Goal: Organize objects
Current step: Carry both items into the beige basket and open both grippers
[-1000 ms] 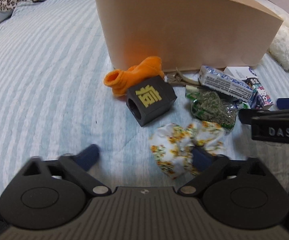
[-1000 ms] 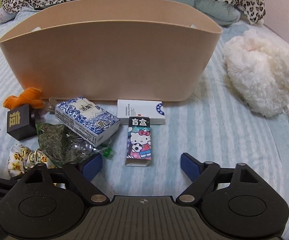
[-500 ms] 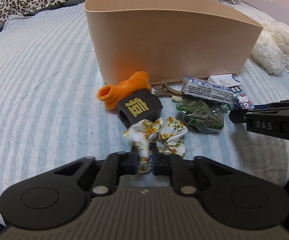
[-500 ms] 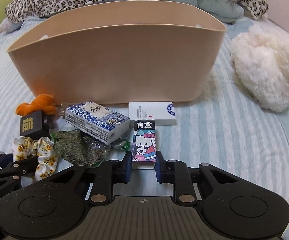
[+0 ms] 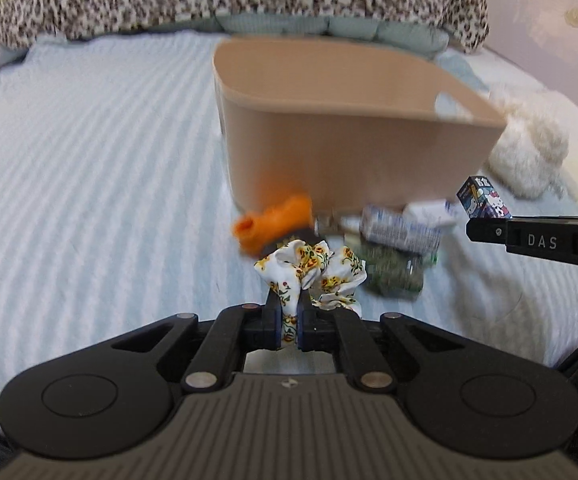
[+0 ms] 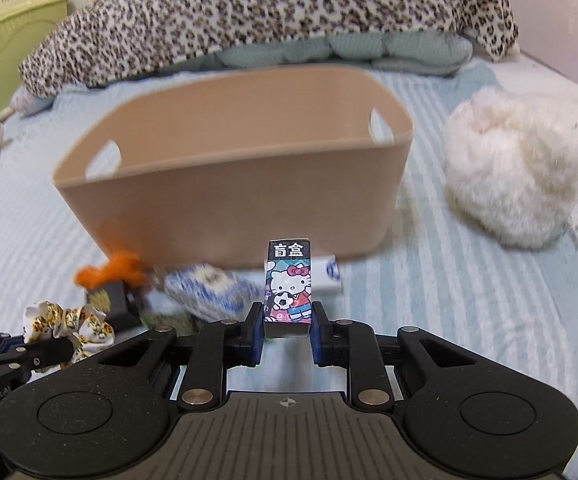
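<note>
My left gripper (image 5: pixel 289 322) is shut on a floral scrunchie (image 5: pixel 309 268), which is lifted off the striped bedspread. In the right wrist view my right gripper (image 6: pixel 287 330) is shut on a small cartoon-cat box (image 6: pixel 288 286), held upright above the bed. The same box (image 5: pixel 485 198) shows at the tip of the right gripper in the left wrist view. A tan basket (image 6: pixel 233 184) stands just beyond both grippers, empty as far as I can see. Before its front wall lie an orange sock (image 5: pixel 273 224), a blue-and-white tissue pack (image 6: pixel 213 294), a white box (image 6: pixel 329 274), a black cube (image 6: pixel 115 300) and a green packet (image 5: pixel 395 276).
A fluffy white toy (image 6: pixel 513 172) lies to the right of the basket. A leopard-print blanket (image 6: pixel 269 16) and pale green pillows fill the back of the bed. A green headboard (image 6: pixel 13 52) stands at the far left.
Both grippers went from open to shut, the left on the scrunchie and the right on the cartoon-cat box. Both then rose, lifting their items off the bed.
</note>
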A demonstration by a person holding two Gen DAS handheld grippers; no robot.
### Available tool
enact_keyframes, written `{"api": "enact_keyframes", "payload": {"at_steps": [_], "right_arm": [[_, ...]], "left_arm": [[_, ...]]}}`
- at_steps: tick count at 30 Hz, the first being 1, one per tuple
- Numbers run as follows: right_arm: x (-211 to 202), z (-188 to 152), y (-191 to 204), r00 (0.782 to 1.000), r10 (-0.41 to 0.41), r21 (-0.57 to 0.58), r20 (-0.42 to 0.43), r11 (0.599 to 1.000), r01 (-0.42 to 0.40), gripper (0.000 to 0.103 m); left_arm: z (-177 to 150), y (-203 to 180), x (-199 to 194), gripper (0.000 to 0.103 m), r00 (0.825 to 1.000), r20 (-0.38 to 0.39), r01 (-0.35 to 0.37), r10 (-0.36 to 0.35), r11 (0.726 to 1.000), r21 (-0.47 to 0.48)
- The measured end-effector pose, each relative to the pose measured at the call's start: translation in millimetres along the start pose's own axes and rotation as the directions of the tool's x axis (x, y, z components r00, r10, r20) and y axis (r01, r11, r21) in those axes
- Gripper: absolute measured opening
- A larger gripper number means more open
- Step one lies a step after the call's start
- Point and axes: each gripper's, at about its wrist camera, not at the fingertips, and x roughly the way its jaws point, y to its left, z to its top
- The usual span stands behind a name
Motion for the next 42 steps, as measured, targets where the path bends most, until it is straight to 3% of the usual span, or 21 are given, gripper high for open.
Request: {"api": "enact_keyframes", "payload": {"at_steps": [6, 14, 22, 27, 32, 34, 36, 37, 38, 39, 41, 42], "right_arm": [[-16.5, 30.9, -0.1, 0.996, 0.0, -0.031, 0.088, 1.0, 0.002, 0.021], [-14.8, 71.7, -8.7, 0.989, 0.028, -0.031, 0.143, 0.999, -0.024, 0.021], [20.6, 97.4, -16.1, 0.993, 0.033, -0.006, 0.117, 0.999, -0.032, 0.021], [51.4, 99.8, -8.3, 0.998, -0.008, -0.051, 0.064, 0.999, 0.011, 0.021], [76.6, 92.4, -2.3, 0.997, -0.07, -0.114, 0.026, 0.991, 0.073, 0.021], [80.0, 91.7, -3.9, 0.998, -0.067, -0.102, 0.011, 0.992, 0.068, 0.032], [76.6, 92.5, -4.2, 0.998, -0.065, -0.096, 0.022, 0.993, 0.067, 0.037], [73.7, 92.8, -3.7, 0.998, -0.062, -0.093, 0.027, 0.994, 0.064, 0.045], [68.9, 92.3, -2.9, 0.998, -0.056, -0.093, 0.036, 0.994, 0.059, 0.055], [65.5, 93.0, -2.7, 0.997, -0.055, -0.091, 0.045, 0.994, 0.059, 0.061], [55.4, 92.3, -2.8, 0.997, -0.048, -0.085, 0.064, 0.995, 0.053, 0.074], [49.9, 91.7, -3.3, 0.997, -0.04, -0.081, 0.067, 0.996, 0.046, 0.076]], "left_arm": [[39.7, 1.6, -19.3, 0.008, 0.993, 0.11, -0.044, 0.044, 0.999, -0.005], [96.4, -5.7, -9.8, 0.008, 0.966, 0.231, -0.111, 0.118, 0.993, -0.046], [120.7, -27.5, 58.5, 0.008, 0.972, 0.145, -0.189, 0.187, 0.982, -0.002], [121.4, -28.0, 96.5, 0.008, 0.975, 0.055, -0.215, 0.215, 0.977, -0.001], [118.9, -30.7, 107.6, 0.009, 0.978, 0.013, -0.208, 0.207, 0.978, 0.035], [119.6, -30.1, 106.8, 0.013, 0.981, 0.003, -0.194, 0.194, 0.98, 0.039], [120.2, -31.2, 100.9, 0.018, 0.981, 0.012, -0.191, 0.191, 0.98, 0.047], [121.6, -31.9, 96.7, 0.022, 0.982, 0.016, -0.191, 0.191, 0.98, 0.052], [122.8, -32.4, 92.3, 0.036, 0.983, 0.013, -0.186, 0.185, 0.981, 0.055], [123.9, -32.7, 87.7, 0.059, 0.982, -0.001, -0.189, 0.19, 0.981, 0.051], [124.5, -33.3, 74.2, 0.073, 0.983, -0.005, -0.183, 0.183, 0.983, 0.031], [124.6, -33.3, 67.3, 0.073, 0.985, -0.001, -0.174, 0.174, 0.984, 0.024]]}}
